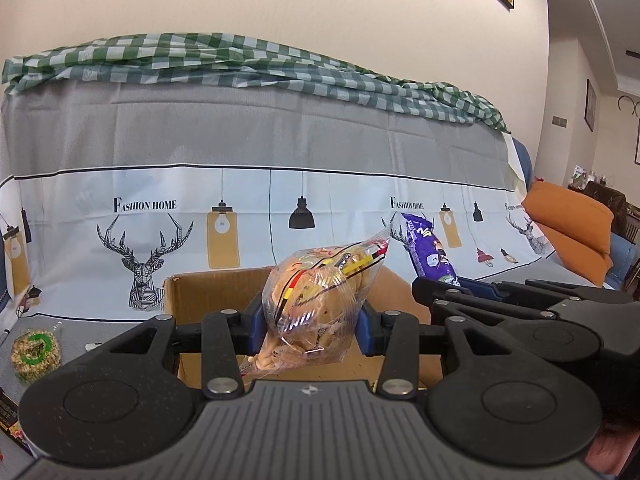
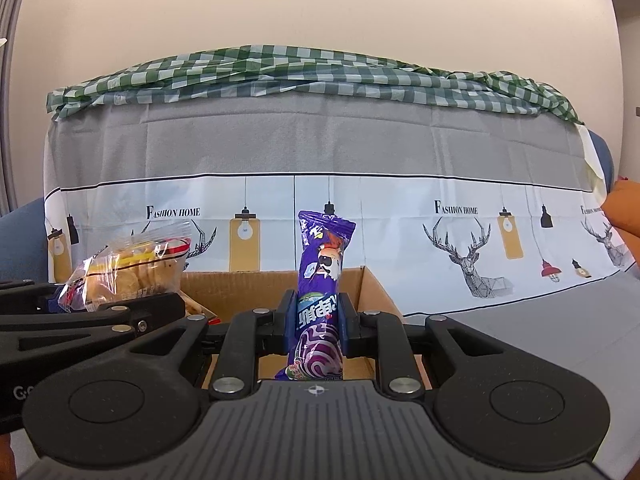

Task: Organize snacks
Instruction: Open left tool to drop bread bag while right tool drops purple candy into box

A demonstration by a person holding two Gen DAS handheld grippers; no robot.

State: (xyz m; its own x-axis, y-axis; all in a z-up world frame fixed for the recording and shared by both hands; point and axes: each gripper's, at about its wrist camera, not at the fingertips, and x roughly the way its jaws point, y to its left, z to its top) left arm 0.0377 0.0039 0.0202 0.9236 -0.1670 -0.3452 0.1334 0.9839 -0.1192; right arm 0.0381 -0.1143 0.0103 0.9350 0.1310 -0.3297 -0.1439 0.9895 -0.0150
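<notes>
Flanking the cardboard box point(image 1: 216, 292), left claw point(image 1: 308, 320) grips cookie bag point(image 1: 316, 292), right claw point(image 2: 318, 320) grips purple packet point(image 2: 322, 264).

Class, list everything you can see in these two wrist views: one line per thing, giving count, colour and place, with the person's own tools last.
Cardboard box: one, brown, open, under both tools.
Clear bag of biscuits: one, tan contents, over the box.
Purple snack packet: one, upright over the box.
Round snack: one, yellow-green, left of the box.
Printed cloth: one, grey and white with deer, behind.
Checked cloth: one, green-white, on top.
Orange cushion: one, far right.
Left tool: black, shut on the bag.
Right tool: black, shut on the packet.
</notes>
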